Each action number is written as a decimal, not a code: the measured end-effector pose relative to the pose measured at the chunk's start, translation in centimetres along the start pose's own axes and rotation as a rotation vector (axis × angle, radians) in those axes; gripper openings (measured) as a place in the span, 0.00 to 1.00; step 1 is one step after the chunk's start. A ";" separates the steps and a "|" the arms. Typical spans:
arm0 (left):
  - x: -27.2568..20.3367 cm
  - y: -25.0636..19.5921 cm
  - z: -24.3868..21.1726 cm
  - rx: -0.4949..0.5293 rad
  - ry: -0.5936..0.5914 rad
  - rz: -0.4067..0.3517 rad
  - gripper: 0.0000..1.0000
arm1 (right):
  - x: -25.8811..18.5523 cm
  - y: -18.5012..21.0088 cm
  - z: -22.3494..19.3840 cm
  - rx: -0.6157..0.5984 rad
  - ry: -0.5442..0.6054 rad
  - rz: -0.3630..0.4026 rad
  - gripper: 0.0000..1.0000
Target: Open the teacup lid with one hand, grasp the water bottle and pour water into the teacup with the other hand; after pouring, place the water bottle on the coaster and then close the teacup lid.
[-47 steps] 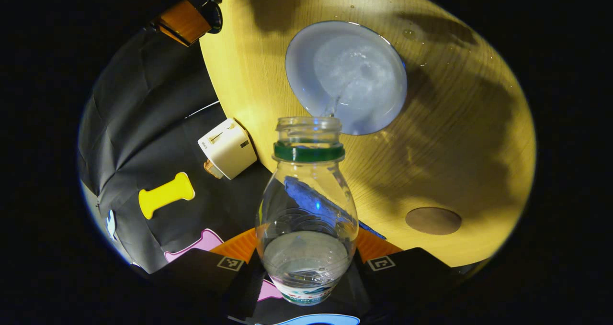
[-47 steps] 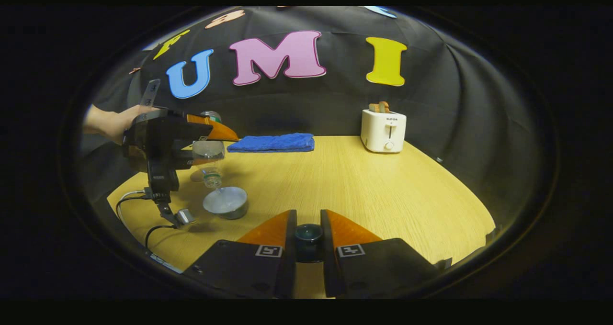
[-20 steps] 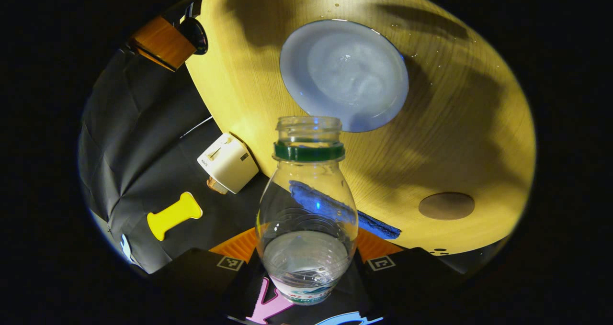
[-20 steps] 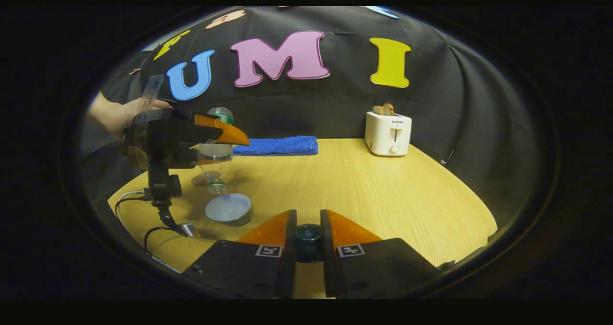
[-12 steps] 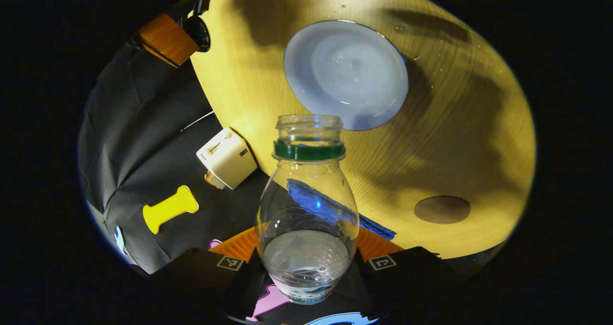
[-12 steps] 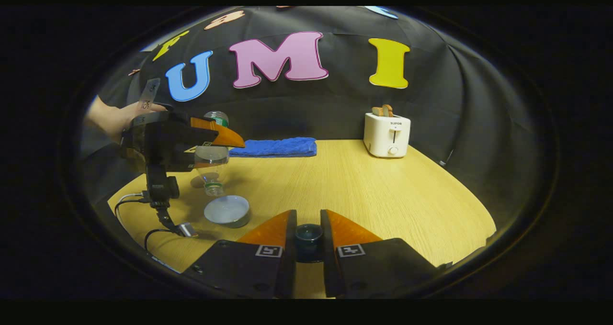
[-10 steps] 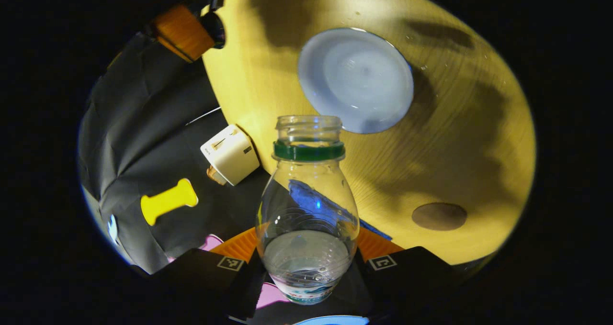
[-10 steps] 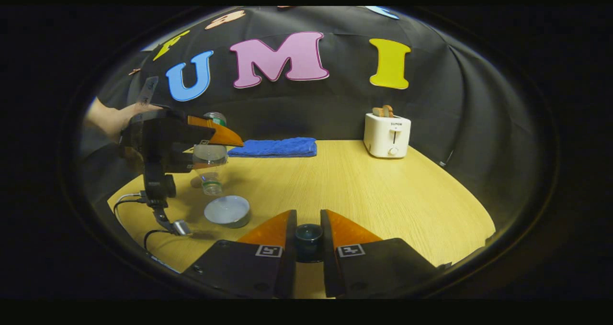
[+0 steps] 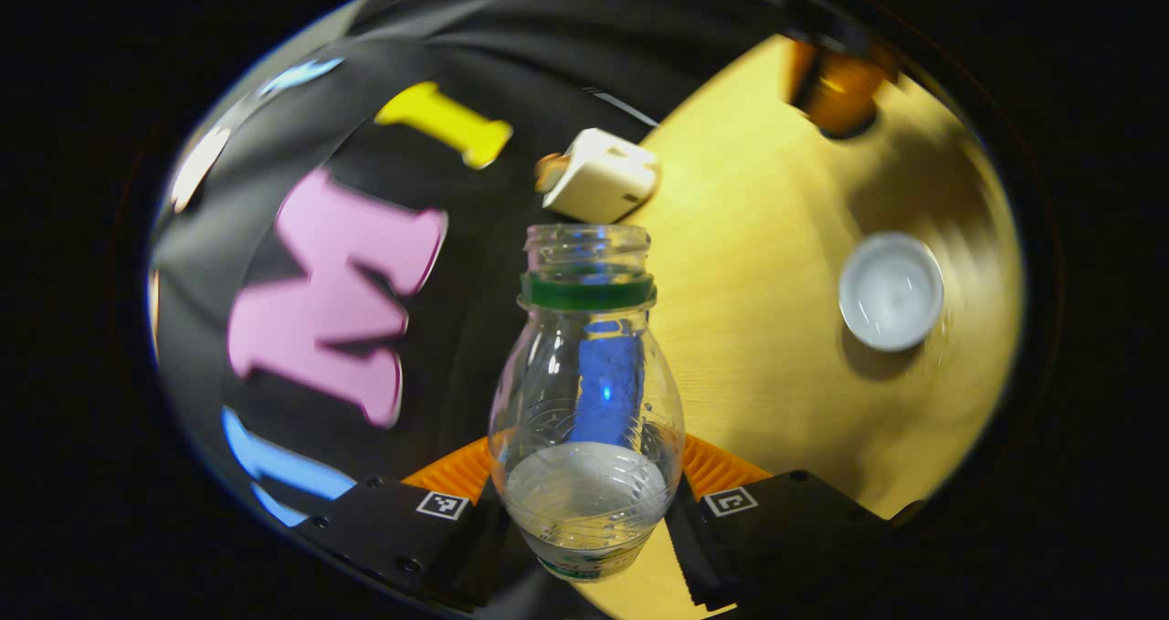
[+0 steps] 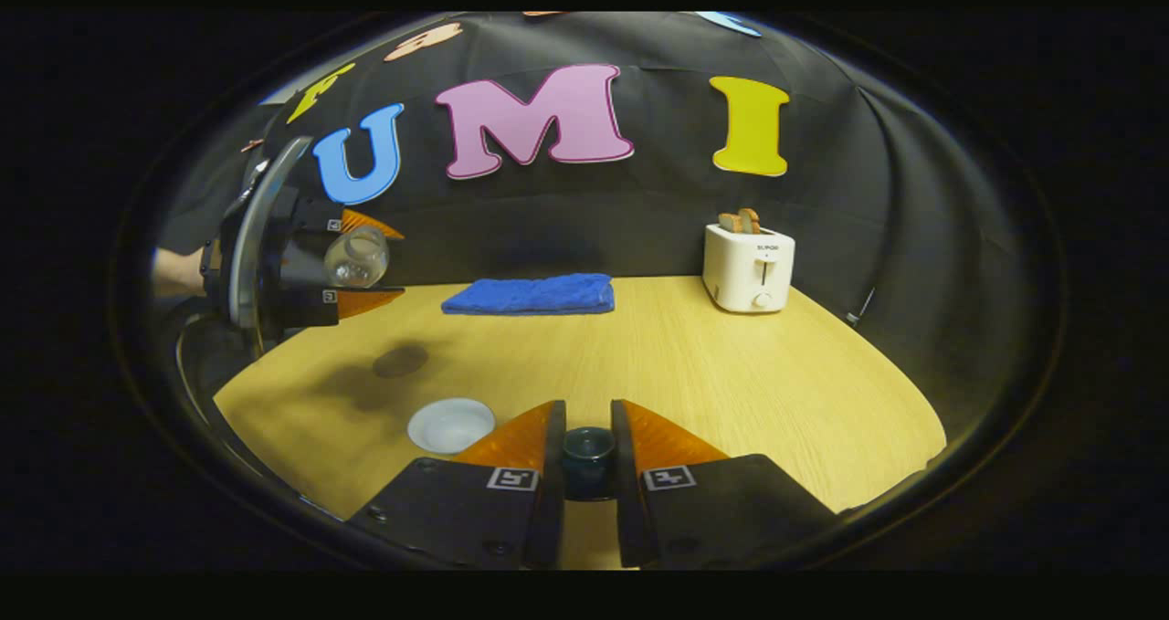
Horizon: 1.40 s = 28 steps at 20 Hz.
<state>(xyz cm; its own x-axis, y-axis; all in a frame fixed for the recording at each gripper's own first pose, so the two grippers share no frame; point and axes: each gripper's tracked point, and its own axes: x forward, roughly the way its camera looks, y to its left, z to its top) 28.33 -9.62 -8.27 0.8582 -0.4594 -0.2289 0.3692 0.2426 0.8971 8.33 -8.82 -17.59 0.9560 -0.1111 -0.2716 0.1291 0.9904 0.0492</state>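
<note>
**Bottle swung away from the cup, lid knob pinched**

Left gripper view: the left gripper pinches the water bottle low on its body, a finger on either side. The bottle has no cap and points to 12 o'clock, with a little water pooled at the gripped end. The open teacup sits on the table at 3 o'clock, well apart from the bottle mouth. Half a second ago the cup lay just past the mouth at 12 o'clock; now the mouth faces the toaster and the booth wall. The other gripper is a blur at 1 o'clock, near the table edge.

Right gripper view: the right gripper is closed on the dark knob of the teacup lid; the rest of the lid is hidden. This view adds the coaster, a dark disc at 9 o'clock between the teacup and the raised left gripper. That gripper holds the bottle high at 10 o'clock, well above the table; earlier it hung over the cup, neck down. A blue cloth lies at the far edge and the toaster stands at 2 o'clock. Bare wood spreads from the centre to the right edge.
</note>
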 end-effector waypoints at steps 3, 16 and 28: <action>0.7 1.2 0.0 -0.388 -0.087 0.018 0.78 | 0.9 1.2 0.9 -0.013 -0.013 0.012 0.27; 6.2 -2.8 -1.3 -1.143 -0.193 0.007 0.79 | 2.5 4.9 0.2 -0.002 -0.008 0.035 0.27; 6.0 -4.0 -2.0 -1.131 -0.156 0.010 0.83 | 2.7 6.9 0.2 -0.021 -0.006 0.068 0.22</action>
<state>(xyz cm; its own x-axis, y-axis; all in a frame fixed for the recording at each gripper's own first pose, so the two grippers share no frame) 32.74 -11.69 -13.97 0.8383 -0.5353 -0.1032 0.5403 0.8411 0.0261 11.87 -2.32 -17.84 0.9639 -0.0443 -0.2625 0.0587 0.9972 0.0473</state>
